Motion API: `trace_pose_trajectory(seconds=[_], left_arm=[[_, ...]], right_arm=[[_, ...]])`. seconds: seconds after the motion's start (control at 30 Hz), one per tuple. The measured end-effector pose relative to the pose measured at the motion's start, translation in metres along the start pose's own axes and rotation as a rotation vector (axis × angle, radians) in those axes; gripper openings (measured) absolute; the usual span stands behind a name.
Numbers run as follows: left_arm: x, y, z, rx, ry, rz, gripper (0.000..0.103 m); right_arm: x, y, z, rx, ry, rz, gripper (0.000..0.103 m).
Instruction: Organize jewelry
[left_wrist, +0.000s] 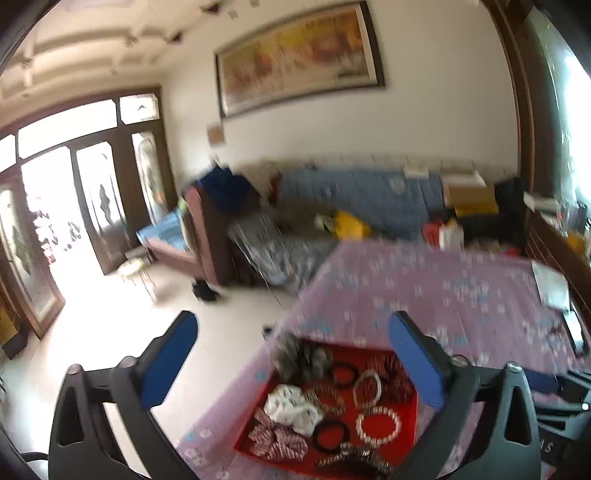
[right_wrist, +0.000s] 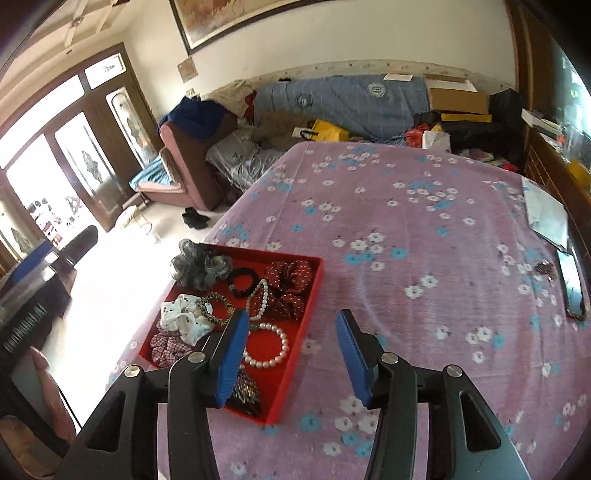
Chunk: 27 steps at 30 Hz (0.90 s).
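**Two open grippers above a red tray of jewelry**

Two grippers hang over a table covered in a pink floral cloth (right_wrist: 424, 258), neither holding anything. The left gripper (left_wrist: 293, 360) has its blue-padded fingers spread wide apart, and through the gap its blurred view looks down on the red tray (left_wrist: 415, 411) at the near left part of the table. The right gripper (right_wrist: 291, 356) also has its fingers apart, though less widely; it sits above the tray's near right corner, with its left finger over the tray (right_wrist: 295, 354) and its right finger over bare cloth.

Inside the tray lie hair ties and bracelets close together. A grey mesh scrunchie (right_wrist: 199, 266) sits at the far left corner, spilling over the rim. A dark red polka-dot scrunchie (right_wrist: 291, 284) fills the far right corner, with a black hair tie (right_wrist: 243, 282) between the two. A white patterned scrunchie (right_wrist: 184, 317) lies by the left wall, and a pink checked scrunchie (right_wrist: 168, 347) just in front of it. A white pearl bracelet (right_wrist: 267, 347) lies flat near the right wall, and a second strand of white beads (right_wrist: 258, 299) lies just beyond it. A gold and dark beaded bracelet (right_wrist: 216, 308) touches the white scrunchie.

A phone (right_wrist: 571, 286) rests near the table's right edge, well apart from the tray.
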<state>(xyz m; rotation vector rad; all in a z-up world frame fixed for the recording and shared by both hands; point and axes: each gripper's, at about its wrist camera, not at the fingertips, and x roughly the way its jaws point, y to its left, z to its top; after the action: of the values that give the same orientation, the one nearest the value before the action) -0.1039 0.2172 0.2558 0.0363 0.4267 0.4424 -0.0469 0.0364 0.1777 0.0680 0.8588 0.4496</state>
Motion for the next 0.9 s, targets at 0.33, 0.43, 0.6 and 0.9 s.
trace_pose_trajectory(seconds=[0.33,0.43,0.6,0.9], left_arm=[[-0.050,-0.006,0.013,-0.007,0.003,-0.008,0.103],[-0.058,0.001,0.008,-0.085,-0.001,-0.030,0.103],[-0.052,0.011,-0.003,-0.175,0.062,-0.049,0.103],[-0.019,-0.003,-0.042,-0.058,0.267,0.009,0.103]], right_arm=[[-0.064,-0.013,0.003,-0.042,-0.112,-0.019,0.061],[-0.074,-0.011,0.005,-0.100,-0.139,-0.056,0.067],[-0.071,-0.014,0.000,-0.117,-0.137,-0.092,0.074],[-0.032,-0.016,-0.019,-0.079,-0.019,-0.092,0.074]])
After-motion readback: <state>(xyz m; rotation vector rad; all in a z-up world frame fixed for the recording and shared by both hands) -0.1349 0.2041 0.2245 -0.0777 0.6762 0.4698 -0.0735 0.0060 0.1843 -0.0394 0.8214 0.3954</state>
